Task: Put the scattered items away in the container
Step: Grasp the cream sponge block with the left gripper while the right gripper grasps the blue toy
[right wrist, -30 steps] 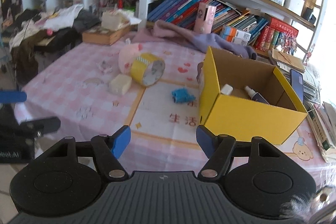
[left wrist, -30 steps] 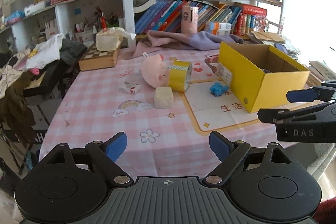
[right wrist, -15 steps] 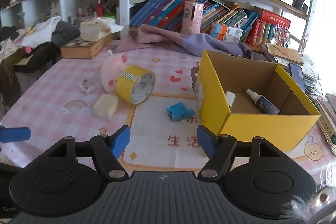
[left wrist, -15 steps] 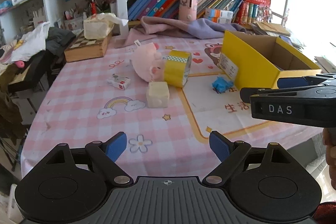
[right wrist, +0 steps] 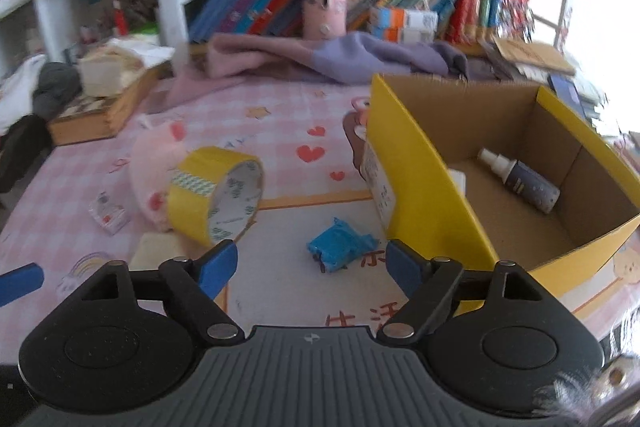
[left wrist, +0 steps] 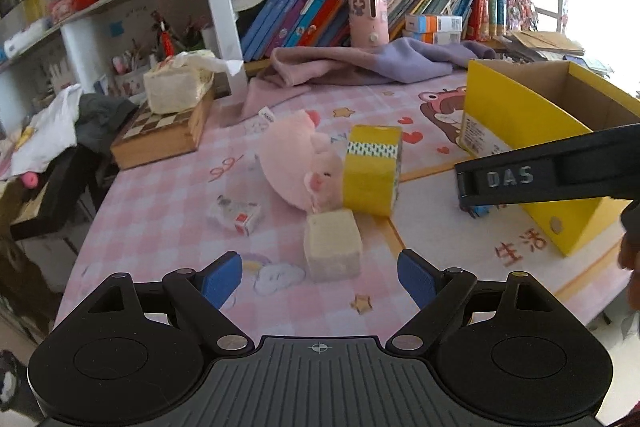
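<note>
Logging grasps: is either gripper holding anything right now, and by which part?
Nothing is held. The left gripper is open and empty; the right gripper's jaws are opening, empty too.

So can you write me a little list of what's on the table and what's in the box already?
box: yellow box, open top
in the box: spray bottle
on the table: tape roll, pink plush pig, beige cube, blue wrapper, small packet
left gripper: open, empty, facing the cube
right gripper: opening, empty, facing the blue wrapper
</note>
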Tool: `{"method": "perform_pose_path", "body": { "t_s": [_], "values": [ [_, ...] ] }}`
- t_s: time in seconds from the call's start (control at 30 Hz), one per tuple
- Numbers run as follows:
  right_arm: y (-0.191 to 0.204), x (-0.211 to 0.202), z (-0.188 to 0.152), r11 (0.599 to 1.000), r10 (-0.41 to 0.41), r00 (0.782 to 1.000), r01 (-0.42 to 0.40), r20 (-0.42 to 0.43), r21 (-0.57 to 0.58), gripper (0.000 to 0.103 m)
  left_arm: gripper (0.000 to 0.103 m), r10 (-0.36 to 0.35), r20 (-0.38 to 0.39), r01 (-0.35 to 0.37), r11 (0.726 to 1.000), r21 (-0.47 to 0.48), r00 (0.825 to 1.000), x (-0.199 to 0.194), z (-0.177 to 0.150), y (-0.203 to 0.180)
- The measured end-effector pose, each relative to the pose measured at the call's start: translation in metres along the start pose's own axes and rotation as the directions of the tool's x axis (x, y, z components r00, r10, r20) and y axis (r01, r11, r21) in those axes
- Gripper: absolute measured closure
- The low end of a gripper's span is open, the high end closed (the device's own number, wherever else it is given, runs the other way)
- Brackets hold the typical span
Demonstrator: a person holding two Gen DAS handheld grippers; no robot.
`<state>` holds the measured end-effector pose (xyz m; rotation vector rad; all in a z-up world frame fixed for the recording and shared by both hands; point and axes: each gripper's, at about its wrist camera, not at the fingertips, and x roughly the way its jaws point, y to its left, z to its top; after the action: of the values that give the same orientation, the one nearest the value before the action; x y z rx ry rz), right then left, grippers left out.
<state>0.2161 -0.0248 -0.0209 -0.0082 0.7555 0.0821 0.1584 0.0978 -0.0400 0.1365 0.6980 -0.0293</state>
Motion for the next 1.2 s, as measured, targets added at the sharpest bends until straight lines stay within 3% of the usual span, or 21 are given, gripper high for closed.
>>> {"method": "perform_pose_path", "body": {
  "t_s": [0.23, 0.47, 0.63, 0.97, 1.03, 1.1, 1.2],
  "values": [
    [0.008, 0.044, 0.009, 1.000, -0.025, 0.997, 0.024, -0.079, -0.007, 0.019, 0.022, -0.017, -0.060, 0.017, 1.000, 0.006, 0.998, 0.039, 0.004, -0.001],
    [0.005, 0.075, 0.010, 0.998, -0.019, 0.982, 0.032, -0.186, 0.063, 0.019, 0.038, -0.034, -0.109, 0.034, 0.999, -0.003, 0.993, 0.074, 0.012, -0.003],
    [0.002, 0.087, 0.013, 0.992, -0.057, 0.981, 0.077, -0.184, 0.104, 0.023, 0.058, -0.072, -0.141, 0.069, 0.997, -0.026, 0.987, 0.090, 0.012, 0.004],
    [0.002, 0.108, 0.014, 0.975, -0.096, 0.972, 0.136, -0.216, 0.175, 0.027, 0.066, -0.132, -0.161, 0.129, 0.991, -0.030, 0.978, 0.092, 0.015, 0.015],
    [0.001, 0.109, 0.016, 0.977, -0.083, 0.976, 0.119, -0.200, 0.174, 0.037, 0.066, -0.134, -0.163, 0.131, 0.991, -0.028, 0.978, 0.091, 0.015, 0.016],
    [0.000, 0.109, 0.019, 0.983, -0.055, 0.982, 0.085, -0.182, 0.162, 0.057, 0.067, -0.137, -0.165, 0.132, 0.990, -0.041, 0.977, 0.090, 0.015, 0.018],
    [-0.005, 0.108, 0.020, 0.990, -0.010, 0.985, 0.034, -0.171, 0.139, 0.070, 0.067, -0.146, -0.168, 0.136, 0.988, -0.070, 0.975, 0.090, 0.015, 0.023]
  ]
}}
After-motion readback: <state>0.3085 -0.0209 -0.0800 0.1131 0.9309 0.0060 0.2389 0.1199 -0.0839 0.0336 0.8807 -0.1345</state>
